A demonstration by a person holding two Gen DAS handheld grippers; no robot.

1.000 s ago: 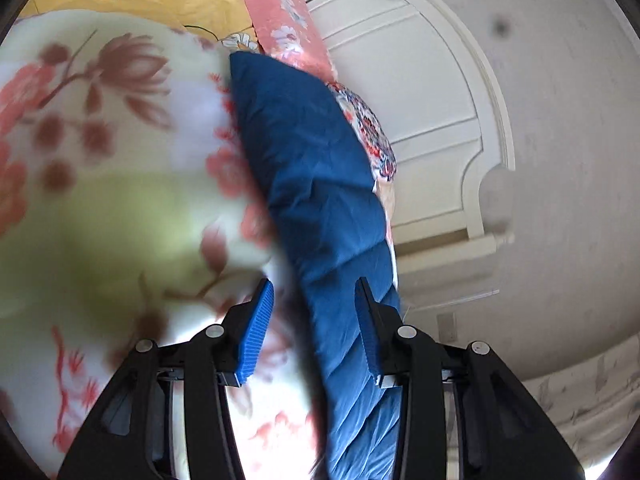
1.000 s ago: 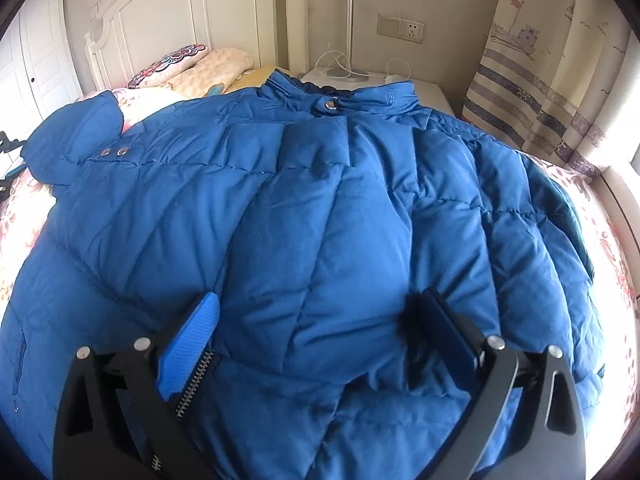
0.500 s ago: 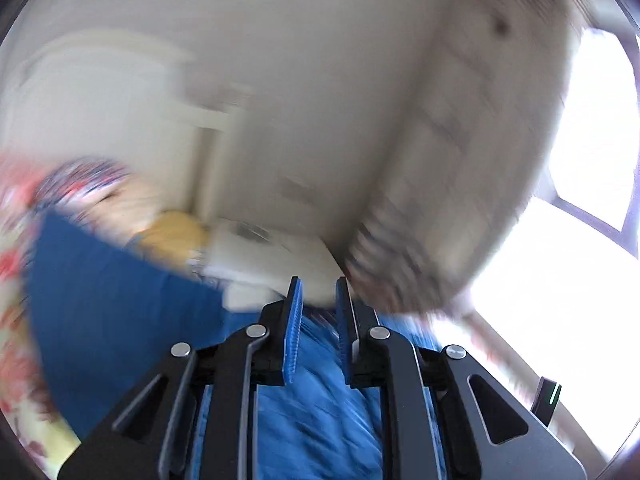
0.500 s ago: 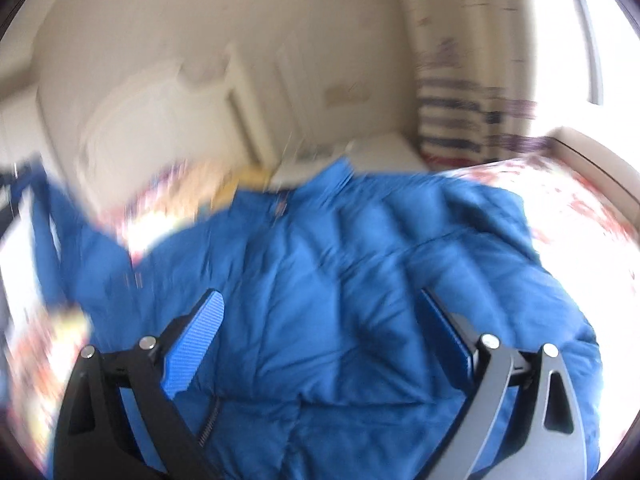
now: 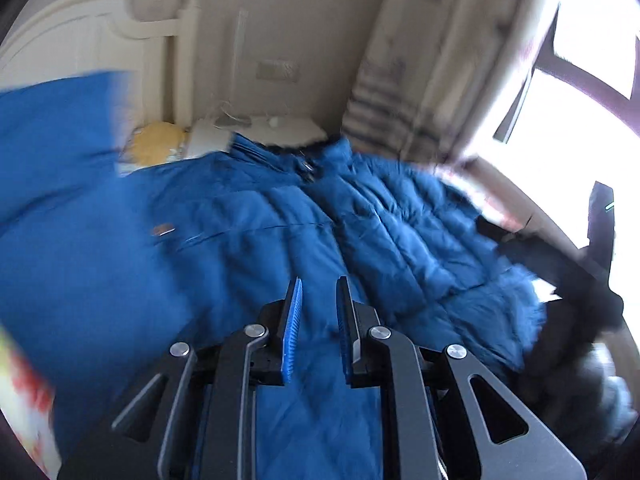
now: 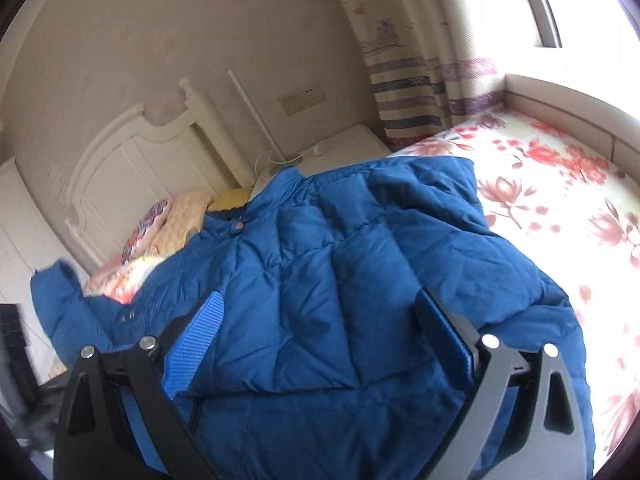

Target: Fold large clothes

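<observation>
Bed (image 6: 560, 168) | jacket (image 6: 320, 280) beneath both | left jaws pinching jacket | right jaws spread

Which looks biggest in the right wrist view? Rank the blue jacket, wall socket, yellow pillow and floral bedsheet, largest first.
1. blue jacket; it is nearest the camera, which inflates it.
2. floral bedsheet
3. yellow pillow and wall socket: too alike to rank, and the pillow is partly hidden.

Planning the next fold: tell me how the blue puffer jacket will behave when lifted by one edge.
The blue puffer jacket will probably drape and sag, since its raised sleeve already hangs limp. Its quilted puffiness suggests it is light for its size and may spring back from folds. The smooth shell could slip between fingers.
</observation>
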